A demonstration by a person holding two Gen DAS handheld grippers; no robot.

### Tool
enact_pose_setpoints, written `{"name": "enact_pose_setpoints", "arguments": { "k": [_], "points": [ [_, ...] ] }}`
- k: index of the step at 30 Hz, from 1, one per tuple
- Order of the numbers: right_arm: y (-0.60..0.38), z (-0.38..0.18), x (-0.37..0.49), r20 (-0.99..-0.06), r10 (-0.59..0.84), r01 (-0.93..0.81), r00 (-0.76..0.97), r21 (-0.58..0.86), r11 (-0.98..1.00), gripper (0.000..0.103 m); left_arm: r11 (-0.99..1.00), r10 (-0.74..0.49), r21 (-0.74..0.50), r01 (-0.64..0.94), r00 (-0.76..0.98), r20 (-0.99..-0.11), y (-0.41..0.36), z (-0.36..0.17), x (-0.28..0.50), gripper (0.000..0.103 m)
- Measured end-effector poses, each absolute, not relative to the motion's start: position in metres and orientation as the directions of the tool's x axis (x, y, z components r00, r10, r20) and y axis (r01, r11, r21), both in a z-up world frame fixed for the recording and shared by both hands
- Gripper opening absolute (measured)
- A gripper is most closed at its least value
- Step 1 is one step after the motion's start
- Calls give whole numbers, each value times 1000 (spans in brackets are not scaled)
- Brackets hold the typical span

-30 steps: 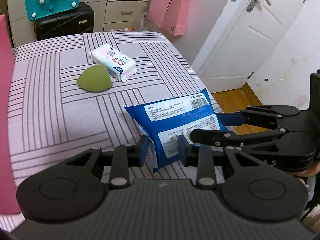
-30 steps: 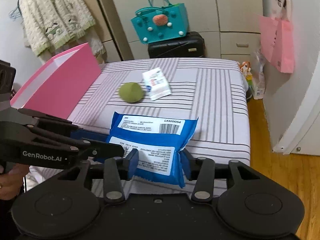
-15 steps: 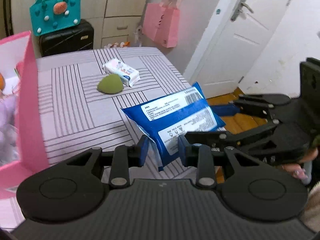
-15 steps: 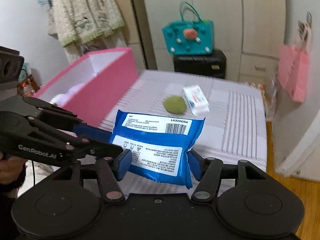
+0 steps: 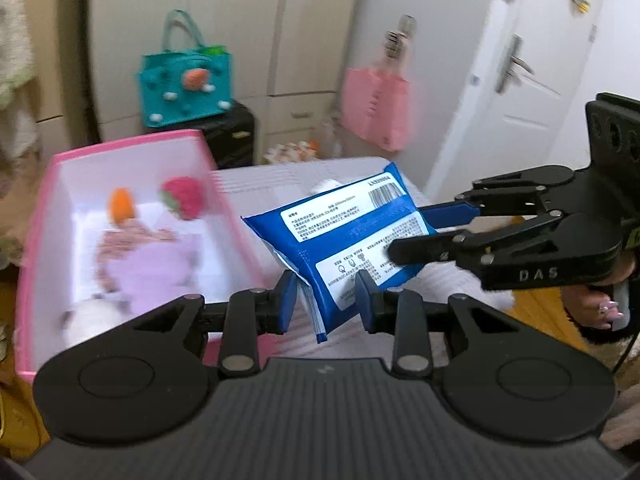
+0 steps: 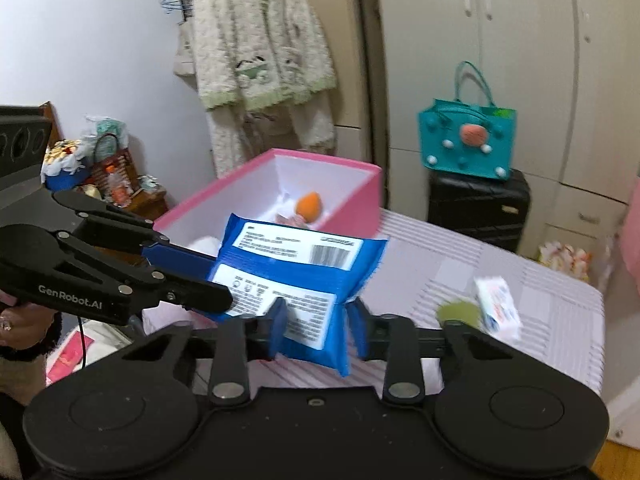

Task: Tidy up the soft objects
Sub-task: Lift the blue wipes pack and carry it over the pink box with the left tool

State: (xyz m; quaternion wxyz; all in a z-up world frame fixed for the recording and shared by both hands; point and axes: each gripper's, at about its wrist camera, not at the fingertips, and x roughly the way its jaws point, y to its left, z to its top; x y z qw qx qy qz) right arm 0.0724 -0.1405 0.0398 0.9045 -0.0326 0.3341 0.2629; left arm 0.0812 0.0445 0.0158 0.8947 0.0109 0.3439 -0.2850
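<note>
A blue packet [image 5: 352,232] with white labels hangs in the air between both grippers, above the striped bed and beside the pink box [image 5: 236,216]. My left gripper [image 5: 326,300] is shut on the packet's lower corner. My right gripper [image 6: 318,330] has its jaws closing tight on the opposite edge, and the packet [image 6: 296,264] bunches between the pads. In the right wrist view the left gripper [image 6: 200,276] reaches in from the left; in the left wrist view the right gripper [image 5: 416,236] comes in from the right. The open box holds an orange toy [image 5: 122,204], a red strawberry toy [image 5: 182,196] and a pale purple item.
A green sponge [image 6: 460,312] and a white tissue pack [image 6: 498,308] lie on the striped bed [image 6: 540,320]. Behind stand a black suitcase [image 6: 480,208] with a teal bag [image 6: 466,140] on it. A pink paper bag [image 5: 376,108] hangs near the white door [image 5: 532,80].
Both grippers have risen with the blue packet and swung towards the pink box, whose inside now shows. The right gripper's pads have squeezed the packet narrower.
</note>
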Motion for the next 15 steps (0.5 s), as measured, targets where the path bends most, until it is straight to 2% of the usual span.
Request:
{"name": "enact_pose_setpoints", "arguments": {
  "k": [9, 15],
  "points": [
    [-67, 52, 127, -601, 501, -623, 623, 6, 782, 30, 899, -421, -177, 402, 676, -605, 106, 13, 100, 31],
    [-35, 42, 167, -676, 499, -714, 542, -57, 698, 30, 899, -427, -227, 376, 630, -648, 123, -10, 121, 31]
  ]
}}
